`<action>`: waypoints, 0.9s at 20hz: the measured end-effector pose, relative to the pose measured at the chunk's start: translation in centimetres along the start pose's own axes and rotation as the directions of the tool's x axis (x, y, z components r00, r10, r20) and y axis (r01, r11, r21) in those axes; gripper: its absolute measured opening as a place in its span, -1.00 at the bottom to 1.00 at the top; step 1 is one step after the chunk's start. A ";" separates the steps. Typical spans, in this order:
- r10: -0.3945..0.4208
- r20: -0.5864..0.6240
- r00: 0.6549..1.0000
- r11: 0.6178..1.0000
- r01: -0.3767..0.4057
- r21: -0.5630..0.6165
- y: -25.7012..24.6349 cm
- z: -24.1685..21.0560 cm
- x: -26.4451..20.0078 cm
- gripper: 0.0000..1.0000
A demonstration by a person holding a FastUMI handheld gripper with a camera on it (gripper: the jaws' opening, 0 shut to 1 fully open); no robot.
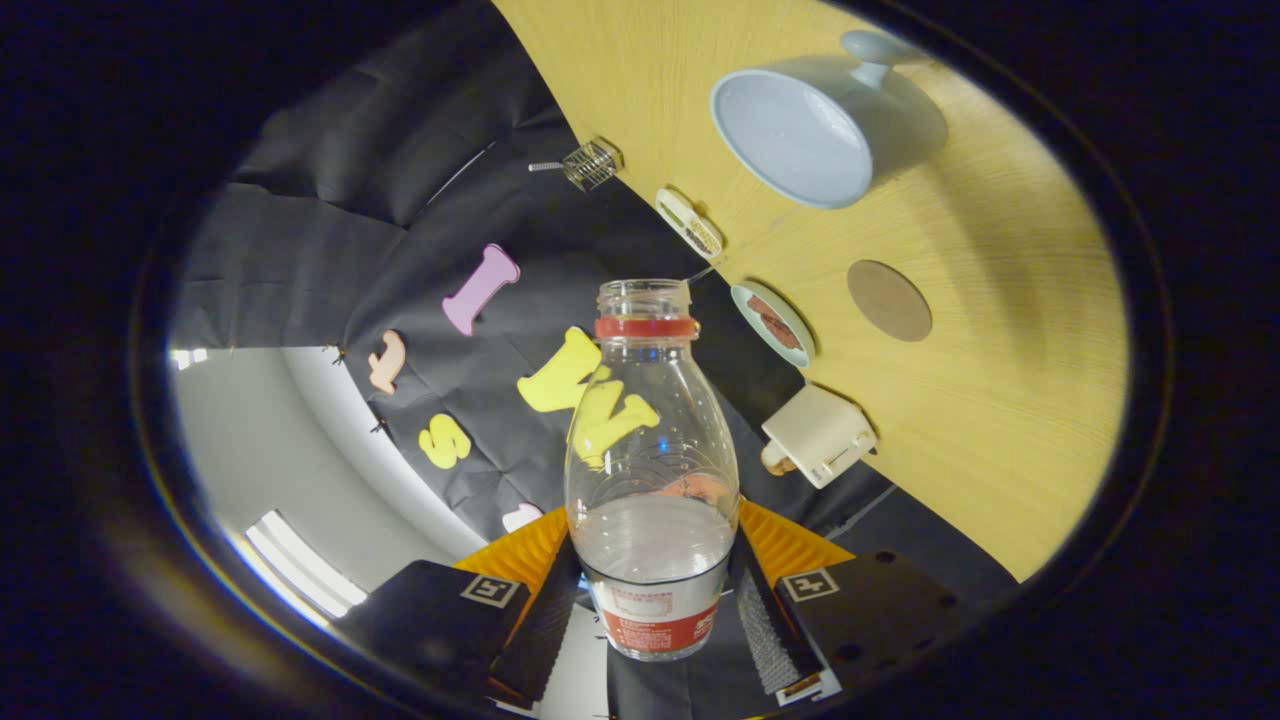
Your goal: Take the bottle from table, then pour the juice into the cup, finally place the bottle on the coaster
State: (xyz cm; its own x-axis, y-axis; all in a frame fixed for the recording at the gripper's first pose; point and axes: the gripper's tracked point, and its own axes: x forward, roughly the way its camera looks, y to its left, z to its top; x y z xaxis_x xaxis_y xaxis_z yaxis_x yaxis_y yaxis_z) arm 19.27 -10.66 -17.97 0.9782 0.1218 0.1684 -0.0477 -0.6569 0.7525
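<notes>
We see the wooden table [1000, 330] tilted across the view, its far side cut off, so we cannot place its corners. The clear bottle [650, 470] sits between the two fingers of the gripper [652, 590], which clench its lower body from both sides; its base is hidden below the fingers. It has no cap, a red ring circles its neck, and we find the liquid inside hard to make out through the plastic. Beyond the bottle, the pale blue cup [800, 135] rests on the table, its handle partly hidden behind its body. The round brown coaster [889, 300] lies flat between the cup and the table's near edge, apart from both. Along that edge we count a cream box [820, 432], a small dish [772, 322] with something reddish we cannot identify, a little oval holder [690, 222] and a wire basket [592, 164].
</notes>
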 end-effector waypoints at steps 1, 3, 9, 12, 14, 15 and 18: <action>0.002 0.007 1.000 1.000 -0.002 0.001 -0.1 0.3 -0.1 0.59; -0.007 0.020 1.000 1.000 0.007 -0.009 -0.2 0.7 -0.1 0.59; -0.042 0.031 0.999 0.980 0.047 -0.192 -1.4 1.4 -0.9 0.60; -0.093 0.033 0.995 0.960 0.099 -0.261 -2.7 1.9 -1.5 0.60; -0.124 0.042 0.991 0.948 0.131 -0.289 -3.2 2.4 -2.0 0.60; -0.136 0.047 0.990 0.938 0.144 -0.314 -3.4 2.6 -2.3 0.60; -0.191 0.053 0.980 0.868 0.194 -0.458 -4.2 2.7 -2.4 0.60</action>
State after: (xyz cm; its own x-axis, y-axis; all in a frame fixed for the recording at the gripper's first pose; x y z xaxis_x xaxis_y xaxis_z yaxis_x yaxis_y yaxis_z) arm 17.63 -10.19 -23.25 0.9786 0.2055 -0.0124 0.0556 -0.2059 0.9770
